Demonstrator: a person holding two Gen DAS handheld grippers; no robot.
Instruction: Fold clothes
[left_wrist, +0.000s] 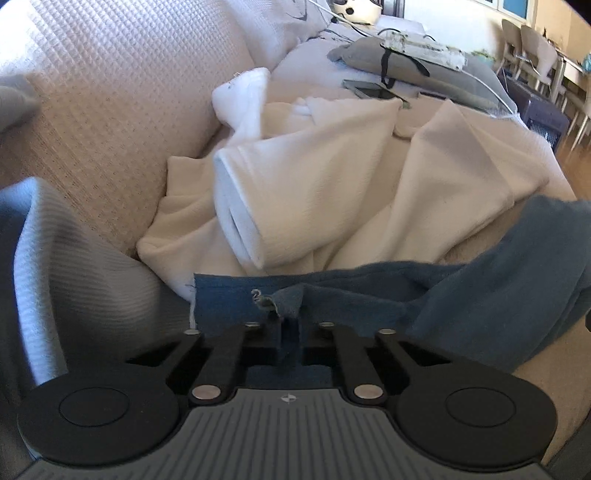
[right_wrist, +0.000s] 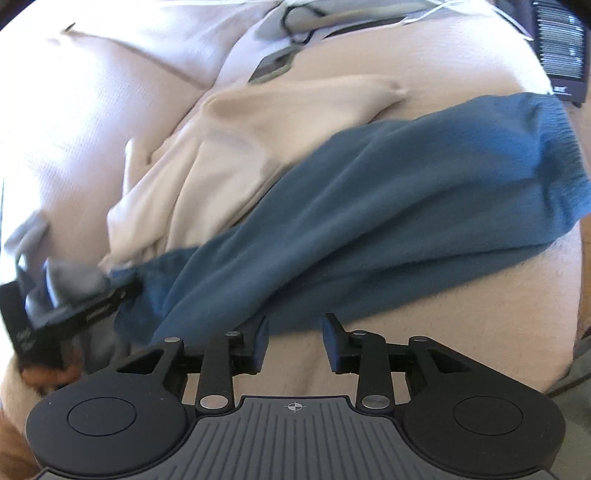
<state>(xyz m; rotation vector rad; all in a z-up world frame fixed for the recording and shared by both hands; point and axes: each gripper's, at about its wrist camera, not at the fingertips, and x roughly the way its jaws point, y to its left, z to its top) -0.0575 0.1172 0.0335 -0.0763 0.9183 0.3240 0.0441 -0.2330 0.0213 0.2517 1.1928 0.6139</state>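
Clearly, the blue garment (left_wrist: 480, 302) beside the cream robe (left_wrist: 332, 177) was pinched by the closed left gripper (left_wrist: 290, 332), probably for folding; the right gripper (right_wrist: 294, 345) was held open, empty.

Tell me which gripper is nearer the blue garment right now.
Left. The left gripper is shut on the blue garment at its edge; the right gripper is open just beside it, holding nothing.

Left black two-finger gripper (left_wrist: 289, 334): pointing down, jaws squeezed tight on edge of blue soft cloth (left_wrist: 461, 295). Right black two-finger gripper (right_wrist: 294, 341): pointing down, jaws apart, nothing between them, blue pads (right_wrist: 334, 341) not touching anything.
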